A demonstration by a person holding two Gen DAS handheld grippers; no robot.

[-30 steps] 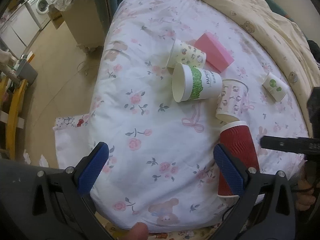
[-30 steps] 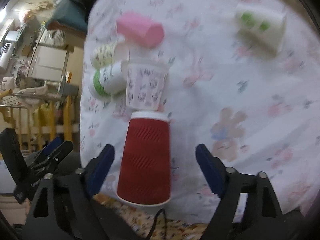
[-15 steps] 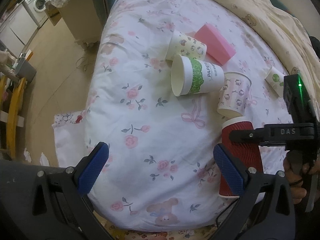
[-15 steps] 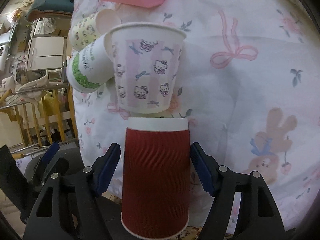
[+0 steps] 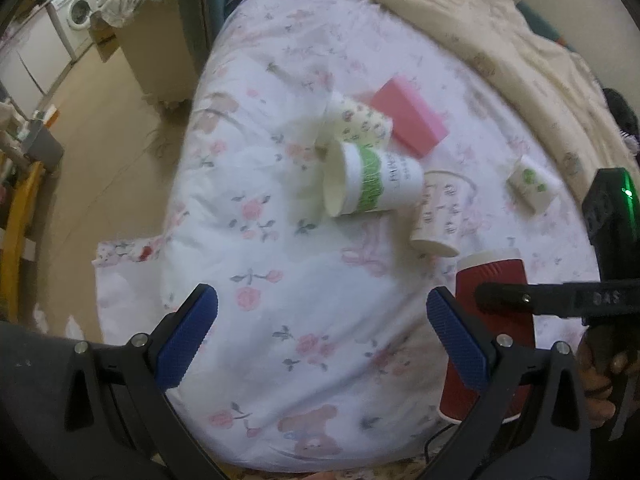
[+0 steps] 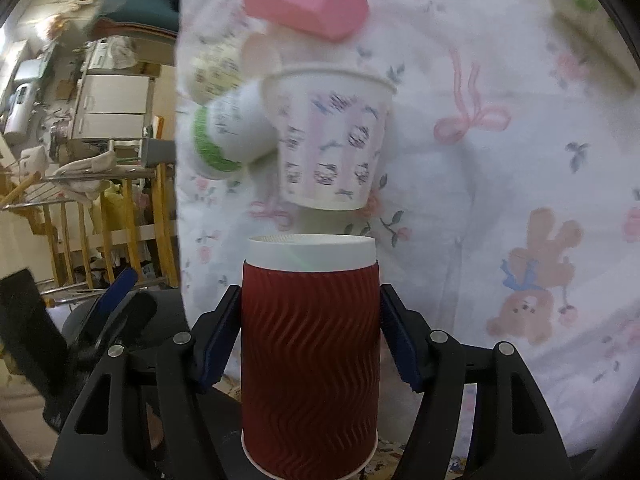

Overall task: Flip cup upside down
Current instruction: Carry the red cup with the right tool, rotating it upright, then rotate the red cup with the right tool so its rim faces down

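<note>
Jaws of the right gripper (image 6: 310,344) press both sides of the red ribbed paper cup (image 6: 310,360) — clamped on it, the cup lying near the foot edge of the floral-sheeted bed (image 5: 304,264). Jaws of the left gripper (image 5: 320,340) stand wide apart, holding nothing, above a bare stretch of sheet left of the cup. Beyond the bed's left edge lies open floor (image 5: 104,128). Just past the red cup's white end stands a white kitten-print paper cup (image 6: 330,140), with a green-banded white paper cup (image 6: 228,136) on its side touching it, a cream patterned cup (image 5: 360,124) and a pink block (image 6: 306,4) behind — crowding the way ahead. A small green-dotted white cup (image 5: 532,186) lies well apart to the right.
</note>
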